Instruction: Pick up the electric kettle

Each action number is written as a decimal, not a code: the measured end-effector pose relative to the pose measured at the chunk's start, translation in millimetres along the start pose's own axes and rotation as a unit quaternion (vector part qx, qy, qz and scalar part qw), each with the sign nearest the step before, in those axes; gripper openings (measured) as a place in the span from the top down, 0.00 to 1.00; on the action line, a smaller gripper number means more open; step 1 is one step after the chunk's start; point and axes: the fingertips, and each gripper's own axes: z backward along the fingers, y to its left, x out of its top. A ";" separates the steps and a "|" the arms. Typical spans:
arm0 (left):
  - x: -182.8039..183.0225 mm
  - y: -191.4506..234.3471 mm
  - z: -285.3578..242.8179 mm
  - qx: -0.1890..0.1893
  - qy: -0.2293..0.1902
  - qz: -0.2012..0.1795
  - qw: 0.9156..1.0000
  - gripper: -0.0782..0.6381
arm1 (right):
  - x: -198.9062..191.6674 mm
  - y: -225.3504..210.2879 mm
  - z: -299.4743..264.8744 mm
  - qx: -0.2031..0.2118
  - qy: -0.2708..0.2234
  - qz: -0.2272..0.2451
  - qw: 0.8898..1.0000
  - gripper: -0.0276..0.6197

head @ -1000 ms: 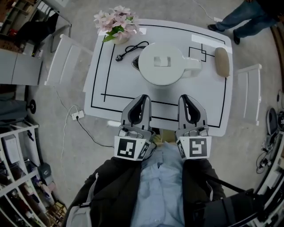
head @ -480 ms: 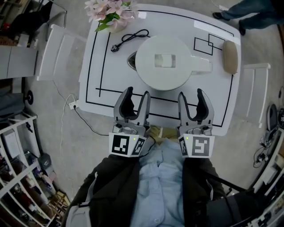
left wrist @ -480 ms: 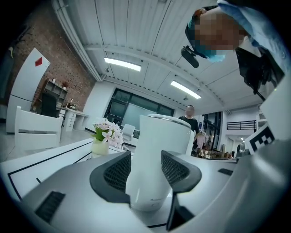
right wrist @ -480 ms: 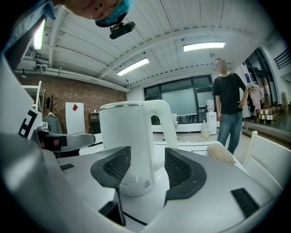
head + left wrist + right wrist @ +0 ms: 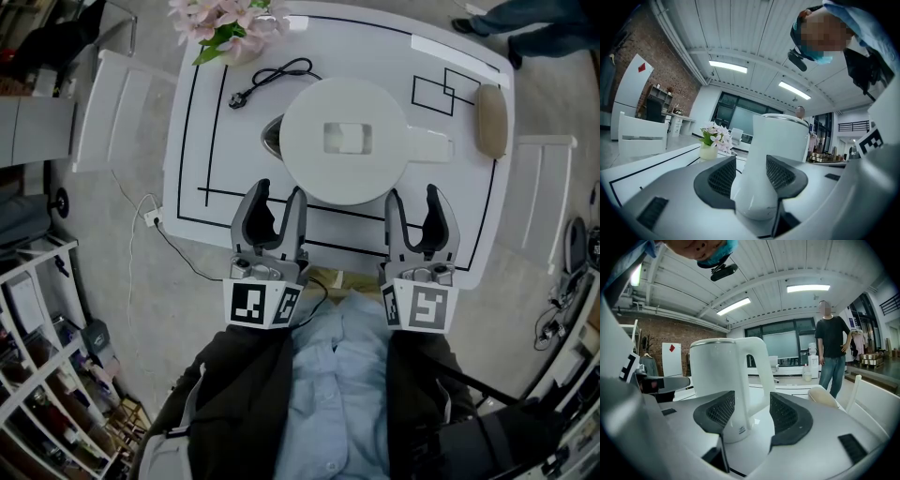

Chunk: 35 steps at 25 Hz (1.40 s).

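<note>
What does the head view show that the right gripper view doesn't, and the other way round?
Only the head view: the pink flowers and the black power cord. Only the right gripper view: the ceiling lights and a brick wall. Both: the white electric kettle, the table, the beige pad and the right gripper, jaws apart, not touching the kettle.

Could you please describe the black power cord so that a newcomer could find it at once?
Start at the white table marked with black lines. Near its far edge, between the pink flowers and the large white kettle, lies the cord: the only thin, black, looped thing, ending in a plug.
</note>
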 end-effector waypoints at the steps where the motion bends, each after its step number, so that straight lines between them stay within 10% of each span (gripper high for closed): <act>1: -0.4 1.6 -0.7 0.002 0.001 0.000 1.000 0.61 | -0.3 -0.9 -0.9 -0.001 0.001 0.000 1.000 0.62; 35: 11.5 55.3 -97.2 0.052 -0.006 0.006 0.999 0.63 | 18.2 -44.8 -91.2 -0.007 0.014 0.015 1.000 0.62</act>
